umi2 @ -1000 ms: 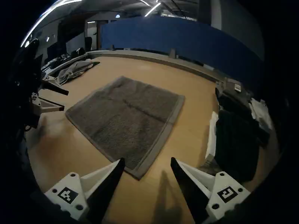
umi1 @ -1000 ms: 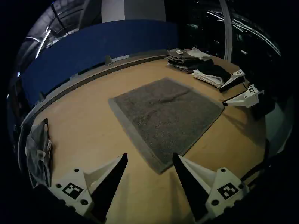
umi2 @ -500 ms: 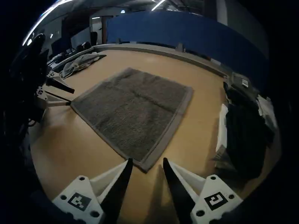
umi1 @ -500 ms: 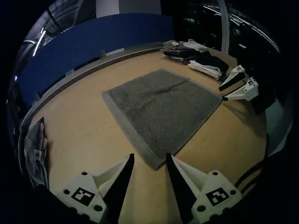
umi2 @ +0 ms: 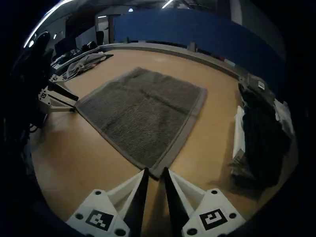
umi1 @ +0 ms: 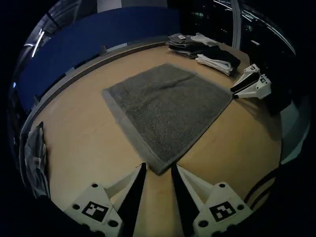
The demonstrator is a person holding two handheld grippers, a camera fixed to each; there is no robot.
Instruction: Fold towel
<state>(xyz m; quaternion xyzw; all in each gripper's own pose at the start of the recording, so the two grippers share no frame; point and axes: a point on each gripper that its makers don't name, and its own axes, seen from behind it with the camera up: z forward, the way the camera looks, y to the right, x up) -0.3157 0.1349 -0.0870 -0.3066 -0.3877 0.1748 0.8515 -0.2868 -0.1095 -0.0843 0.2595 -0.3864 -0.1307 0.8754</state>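
The room is dim. A long blue wall point(umi1: 91, 31) stands behind a big wooden table point(umi1: 79, 130).

In the left gripper view, a crumpled cloth point(umi1: 33, 158) lies at 8 o'clock, by the table's edge. The gray towel point(umi1: 166, 102) lies in the middle of the table. It is spread out flat and open, with one small wrinkle up toward 12 o'clock. No part of it is folded over. At 1 o'clock sits a stack of folded cloths point(umi1: 205, 49), well apart from the towel. At 2 o'clock the right gripper point(umi1: 233, 93) points its tips at a towel corner.

At 6 o'clock is the left gripper point(umi1: 158, 168). Its two fingers stand close together with a thin gap between them. The nearest towel corner pokes into that gap. I cannot tell if the fingers squeeze it.

In the right gripper view, the left gripper is at 9 o'clock, right at a towel corner. The towel is in the middle, and the stack of folded cloths is at 3 o'clock. At 6 o'clock the right gripper's own fingers are almost together, with a towel corner in the narrow gap. I cannot tell if they press on it.

The folding has hardly begun. Nothing is folded so far. Each gripper is set at one corner, ready to grab. I think what is left is to pinch both corners, lift them, carry them over to the far edge and lay them down.
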